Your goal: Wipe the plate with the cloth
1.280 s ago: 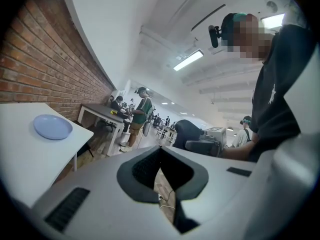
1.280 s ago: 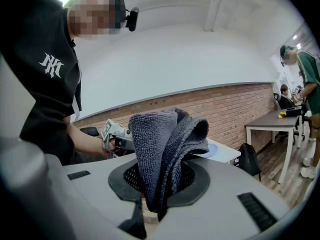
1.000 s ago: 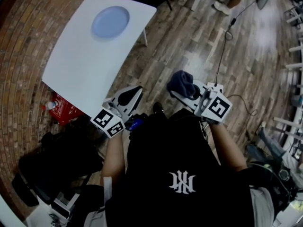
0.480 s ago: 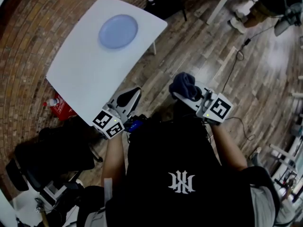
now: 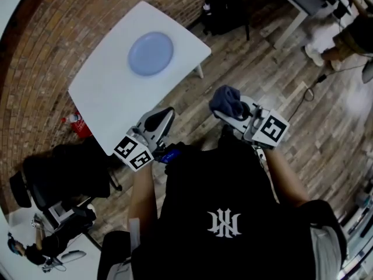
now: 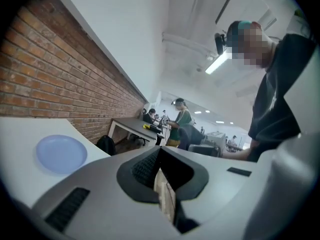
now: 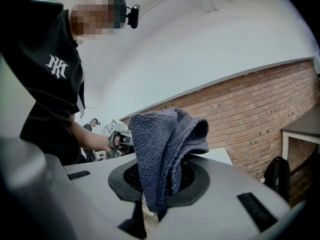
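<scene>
**Head view.** A white tabletop (image 5: 99,98), with a round blue plate (image 5: 150,53) lying on it near the far end. Just off the near edge of the tabletop: the left tool (image 5: 165,114), pressed shut with nothing in it. A bit further from the tabletop, over the wooden floor (image 5: 262,69): the right tool (image 5: 226,111), pinching a dark blue cloth (image 5: 226,98). No touch between either tool and the tabletop. Well apart, cloth and plate. Past the far corner of the tabletop, a black backpack (image 5: 224,7). On the floor by the left edge of the tabletop, a small red thing (image 5: 80,127), too small to tell what. Along the far side of the tabletop, a brick wall (image 5: 46,39).

**Left gripper view.** Jaws of the left tool (image 6: 161,169) tight together, nothing between them. Blue plate (image 6: 61,154) flat on the tabletop (image 6: 20,129). Brick wall (image 6: 60,79) right behind the tabletop. Backpack (image 6: 106,144) on the floor past the end of the tabletop.

**Right gripper view.** Jaws of the right tool (image 7: 150,204) squeezed on the cloth (image 7: 167,144), with the cloth bunched and standing up out of them. Behind the cloth, a white corner of the tabletop (image 7: 220,156).
</scene>
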